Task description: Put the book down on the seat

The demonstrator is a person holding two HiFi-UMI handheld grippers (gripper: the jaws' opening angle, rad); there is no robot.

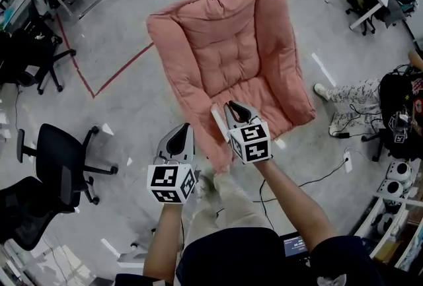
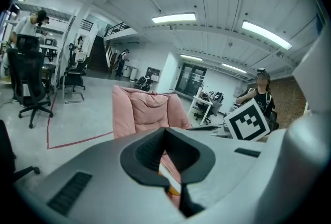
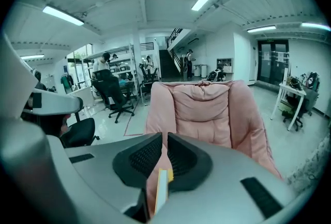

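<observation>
Head view: right claw [image 1: 229,106] over seat [image 1: 231,57]

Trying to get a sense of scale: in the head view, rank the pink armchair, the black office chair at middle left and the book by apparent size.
1. pink armchair
2. black office chair
3. book, only a thin pale edge showing

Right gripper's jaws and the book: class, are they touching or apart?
Touching. The right gripper view shows the book edge-on, pinched between the nearly closed jaws of the right gripper.
</observation>
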